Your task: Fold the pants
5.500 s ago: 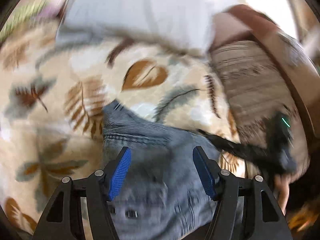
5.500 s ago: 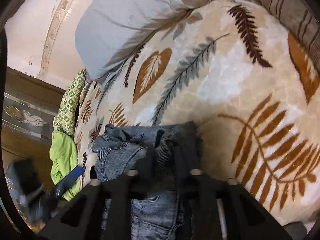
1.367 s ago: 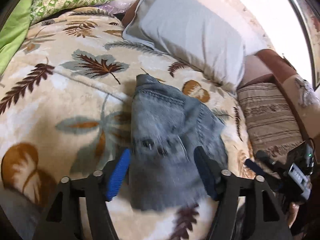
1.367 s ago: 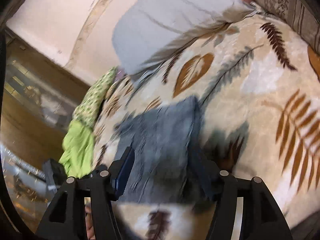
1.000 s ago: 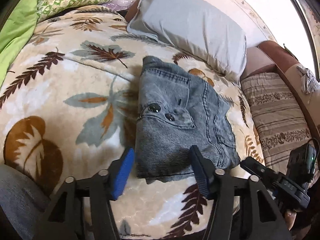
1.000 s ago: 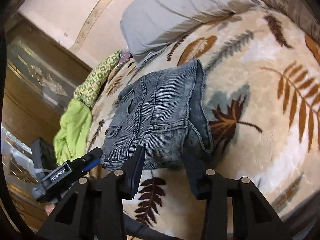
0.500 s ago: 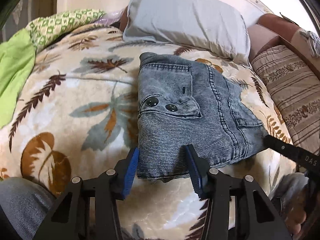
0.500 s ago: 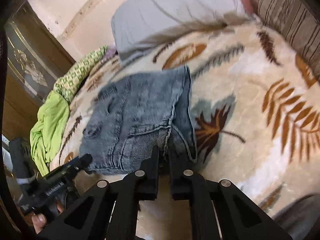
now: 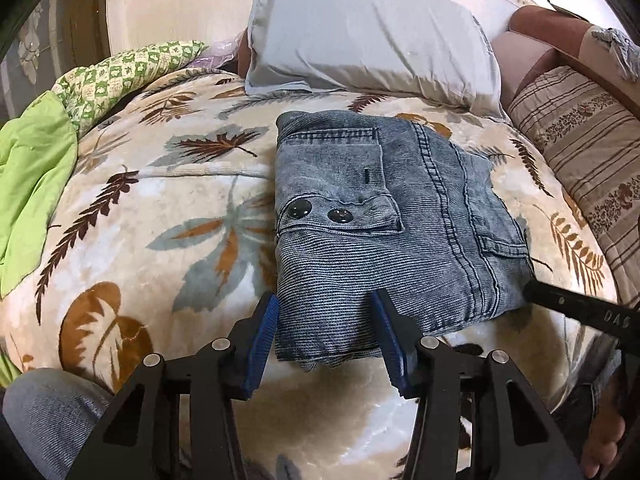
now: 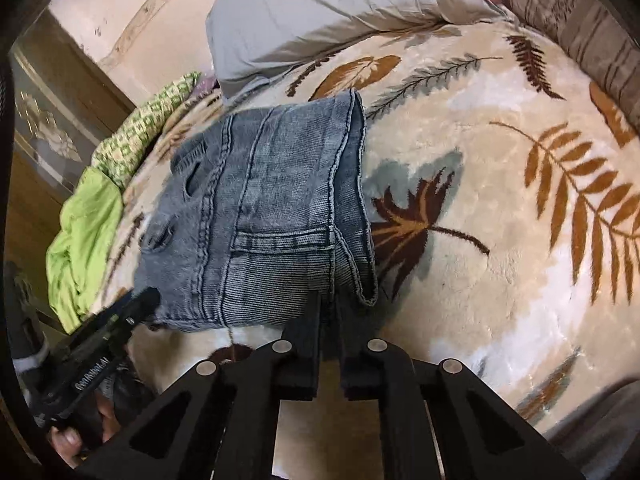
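Folded grey-blue denim pants: a compact rectangular bundle lying flat on the cream plush blanket printed with brown and grey leaves. Flap pocket with two dark round buttons faces up. All places below are given relative to this bundle.

Left gripper, black frame with blue finger pads: at the bundle's near edge, jaws parted and straddling the near left corner. The left pad sits just beside the bundle's side; whether the pads press on the cloth cannot be told.

Right gripper, black fingers: at the bundle's near right corner, jaws all but clenched after closing and then easing slightly apart. The tips meet the hem; whether cloth is pinched between them cannot be told.

Pale grey rectangular pillow: beyond the bundle's far edge, against the cream wall.

Brown striped cushion: to the bundle's right.

Bright green cloth and green-and-white patterned cloth: well apart, to the bundle's left.

Person's hand: grips the left gripper's handle, below the bundle's left corner in the right wrist view.
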Tool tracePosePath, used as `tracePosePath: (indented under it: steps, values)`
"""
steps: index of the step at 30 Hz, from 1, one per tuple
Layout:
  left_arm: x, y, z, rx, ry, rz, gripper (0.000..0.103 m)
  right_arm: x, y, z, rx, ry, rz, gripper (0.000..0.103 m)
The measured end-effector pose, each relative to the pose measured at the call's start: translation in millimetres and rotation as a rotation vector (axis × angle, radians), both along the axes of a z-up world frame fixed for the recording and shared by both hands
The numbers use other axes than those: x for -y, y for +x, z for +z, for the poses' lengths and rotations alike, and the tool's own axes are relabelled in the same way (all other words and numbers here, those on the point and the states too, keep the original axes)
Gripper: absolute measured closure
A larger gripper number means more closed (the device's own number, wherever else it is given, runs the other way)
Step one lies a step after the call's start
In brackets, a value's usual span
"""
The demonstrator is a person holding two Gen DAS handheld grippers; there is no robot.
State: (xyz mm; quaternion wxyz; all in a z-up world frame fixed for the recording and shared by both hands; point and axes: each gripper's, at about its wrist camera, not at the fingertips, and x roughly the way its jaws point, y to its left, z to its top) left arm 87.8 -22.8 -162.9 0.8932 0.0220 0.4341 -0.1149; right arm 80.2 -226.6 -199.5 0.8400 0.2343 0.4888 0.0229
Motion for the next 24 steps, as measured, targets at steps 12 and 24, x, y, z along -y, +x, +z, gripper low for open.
tracePosePath:
  steps: [12, 24]
  values:
    - [-40.3, 7.5, 7.5, -0.050, -0.172, 0.066, 0.033, 23.5, 3.6, 9.3, 0.024, 0.143, -0.069, 0.037]
    - [-14.0, 21.3, -18.4, -0.083, -0.051, 0.019, 0.040, 11.5, 16.8, -15.0, -0.081, 0.033, -0.013, 0.076]
